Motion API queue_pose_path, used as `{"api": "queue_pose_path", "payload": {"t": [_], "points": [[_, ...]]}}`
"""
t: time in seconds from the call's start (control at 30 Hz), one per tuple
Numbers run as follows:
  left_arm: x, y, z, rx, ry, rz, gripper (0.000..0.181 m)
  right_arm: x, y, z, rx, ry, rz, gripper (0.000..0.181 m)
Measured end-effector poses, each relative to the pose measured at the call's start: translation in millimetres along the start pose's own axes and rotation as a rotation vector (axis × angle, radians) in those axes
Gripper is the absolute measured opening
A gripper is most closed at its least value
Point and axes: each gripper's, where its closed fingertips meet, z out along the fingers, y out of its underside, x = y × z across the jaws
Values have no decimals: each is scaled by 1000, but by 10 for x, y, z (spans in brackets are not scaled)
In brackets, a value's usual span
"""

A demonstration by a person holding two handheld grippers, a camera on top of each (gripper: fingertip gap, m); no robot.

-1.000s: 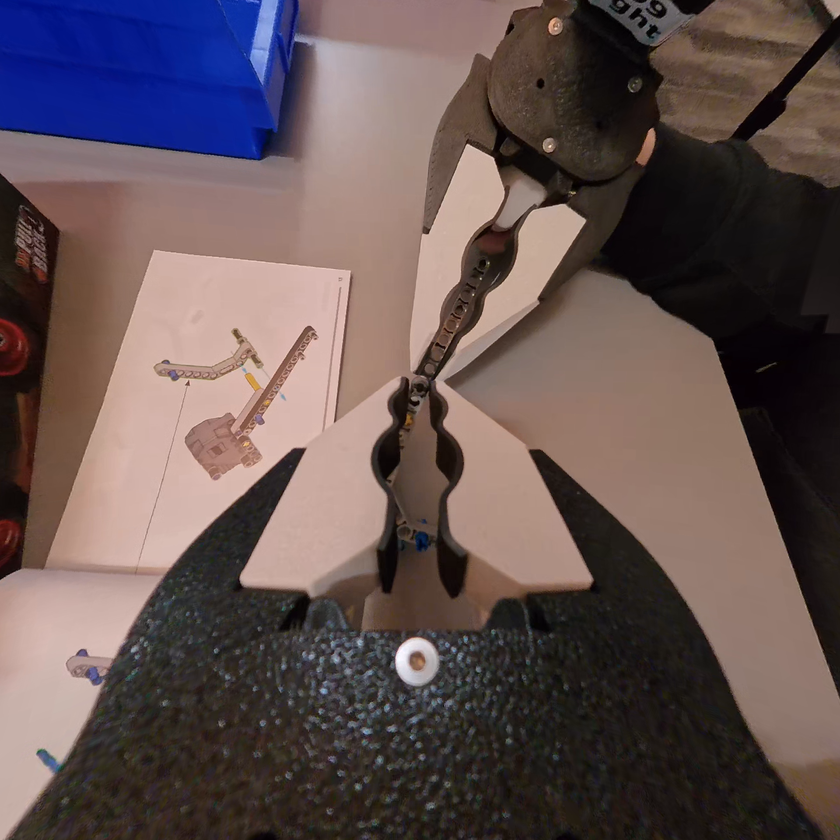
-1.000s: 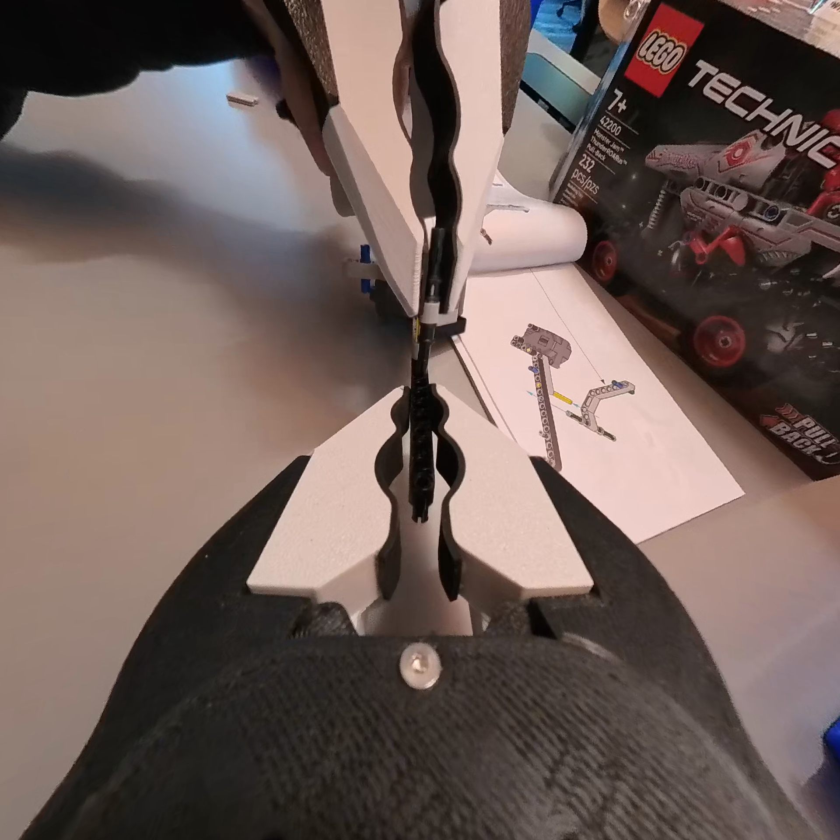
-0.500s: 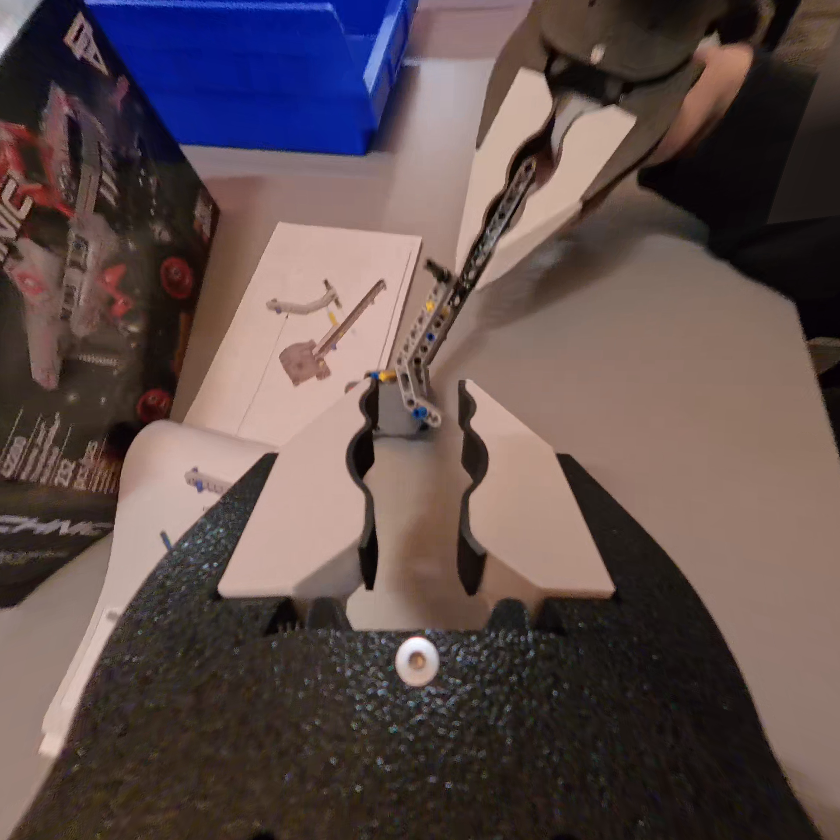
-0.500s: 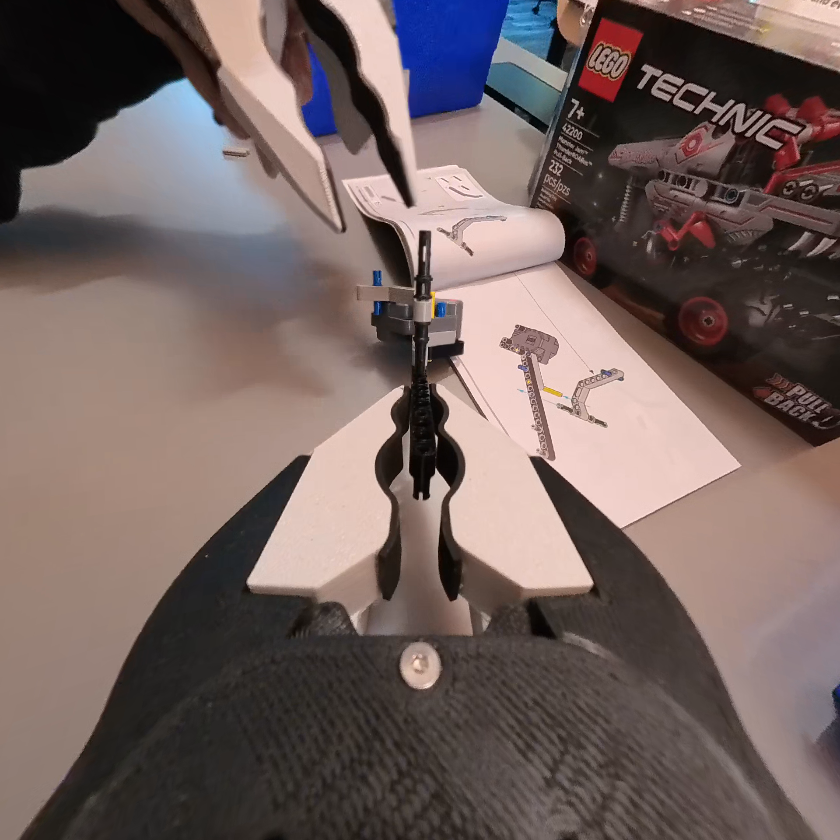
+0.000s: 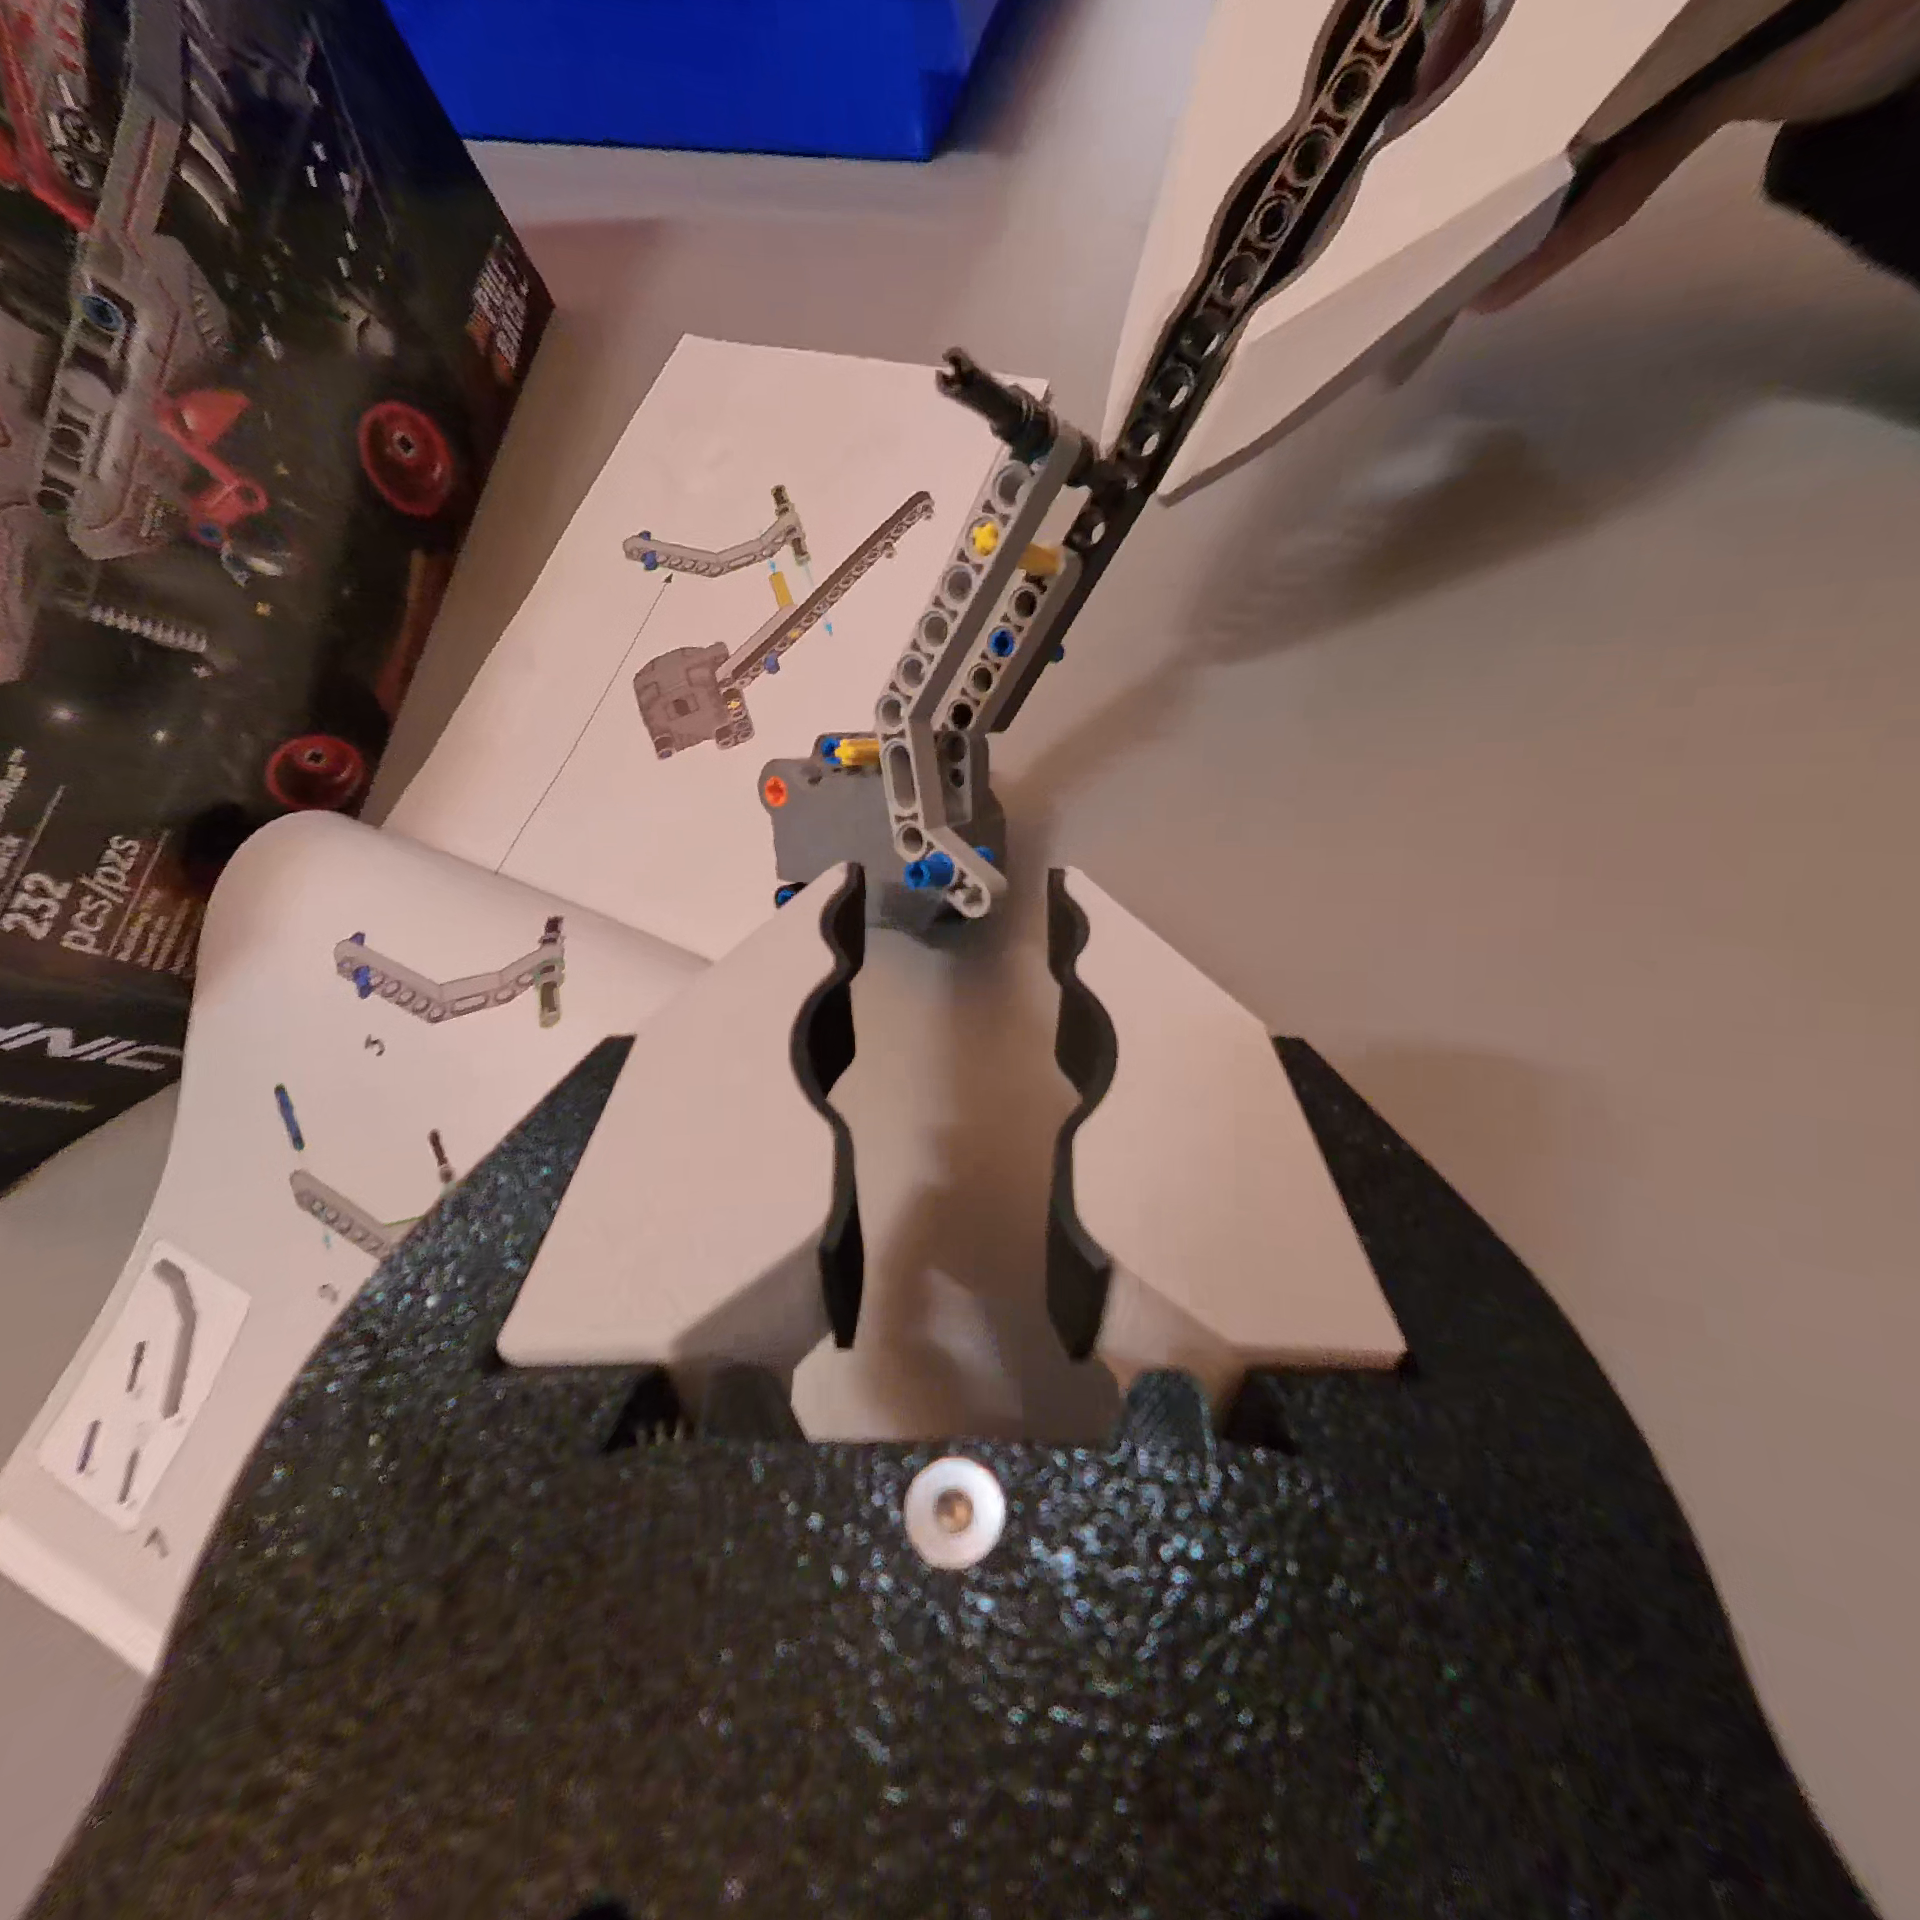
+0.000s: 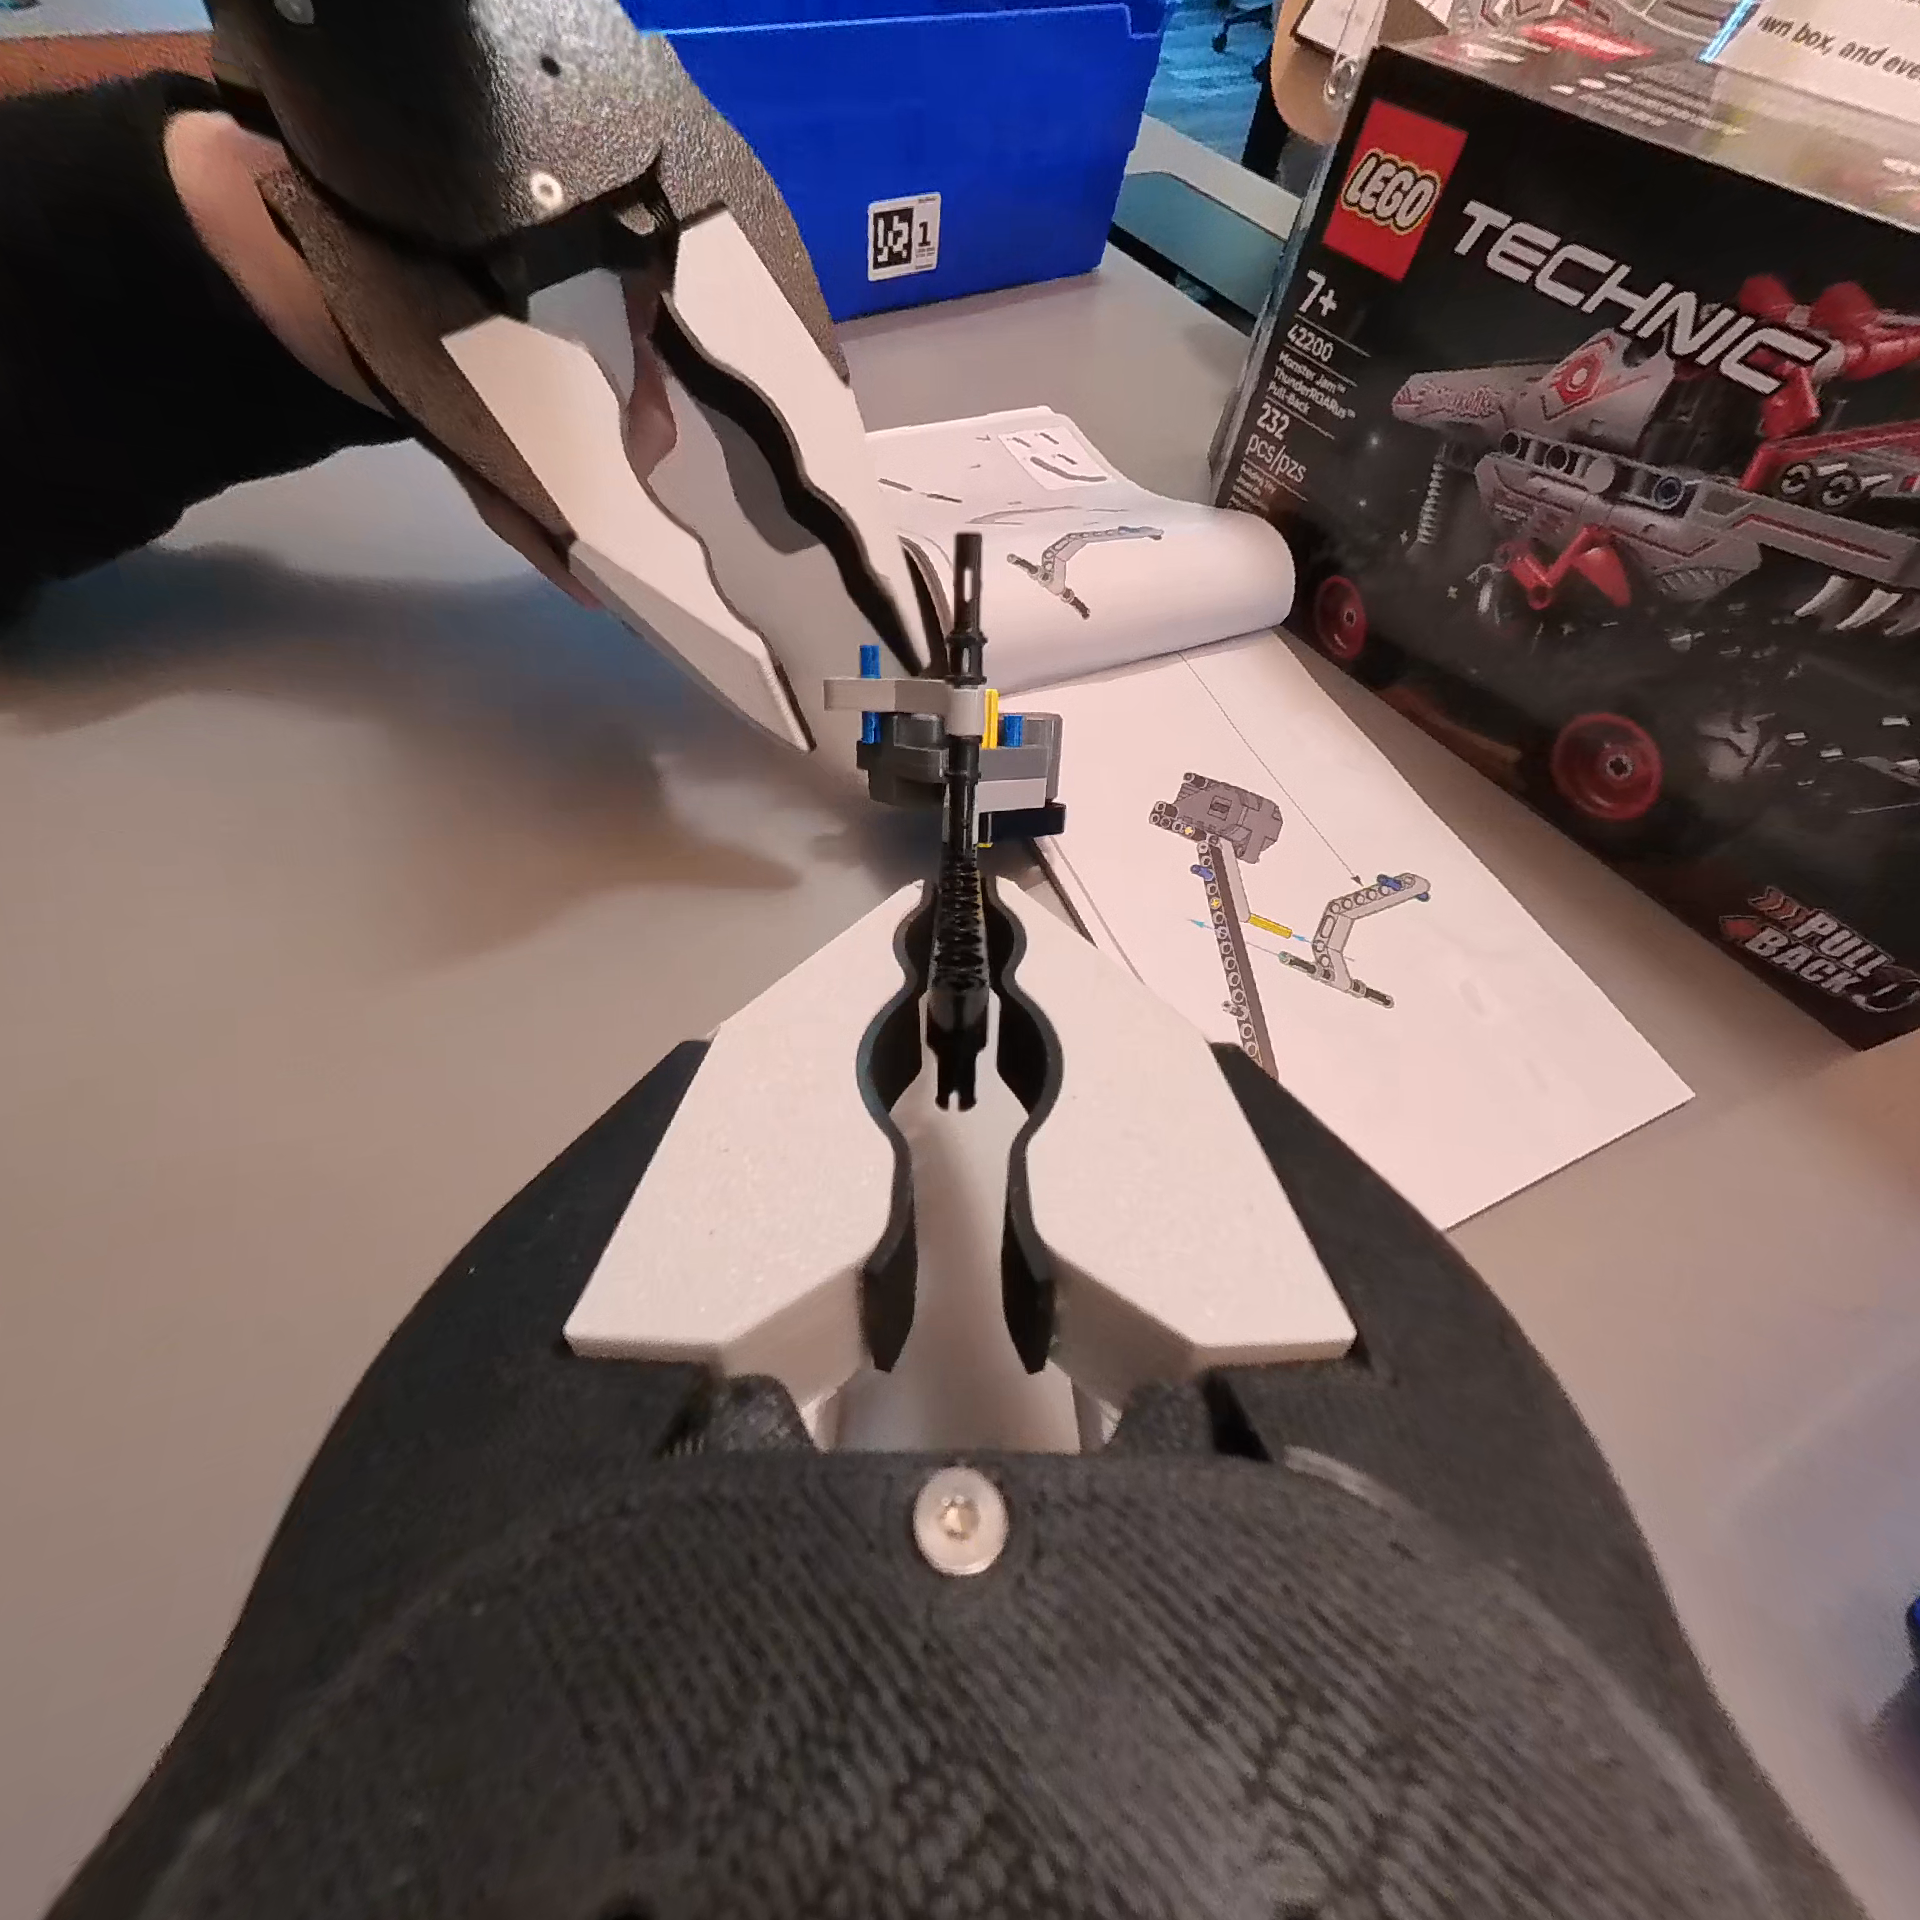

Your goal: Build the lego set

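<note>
A small assembly stands over the table: a long black beam (image 5: pixel 1226 270), a bent light grey beam (image 5: pixel 940 665) pinned beside it, and a dark grey motor block (image 5: pixel 831 816) at the lower end. My right gripper (image 6: pixel 961 914) is shut on the upper end of the black beam (image 6: pixel 961 935) and holds the assembly (image 6: pixel 935 743) up. My left gripper (image 5: pixel 951 883) is open and empty, its tips just short of the block and bent beam; it also shows in the right wrist view (image 6: pixel 862 696).
The open instruction booklet (image 5: pixel 727 520) lies on the grey table (image 5: pixel 1507 831) under and left of the assembly. The set's box (image 6: pixel 1621 395) stands beside it. A blue bin (image 6: pixel 904 135) is at the back. About 8 cm separates my left fingertips from my right.
My left gripper has let go of the bent beam, opened and drawn back. My right gripper has kept hold of the black beam with the assembly hanging from it.
</note>
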Motion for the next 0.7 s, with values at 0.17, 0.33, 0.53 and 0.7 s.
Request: {"api": "queue_pose_path", "payload": {"t": [0.17,0.33,0.53,0.7], "points": [[-4,-162,-79,-4,-62,186,34,-30,31,-10,12,-16,-53,5],[112,-487,-37,-98,-57,465,37,-50,19,-6,43,-19,-116,5],[128,-440,139,-182,141,467,10,-85,28,20,33,-13,-174,5],[144,-440,131,-175,207,456,6,-61,106,28,-9,-1,-195,4]]}}
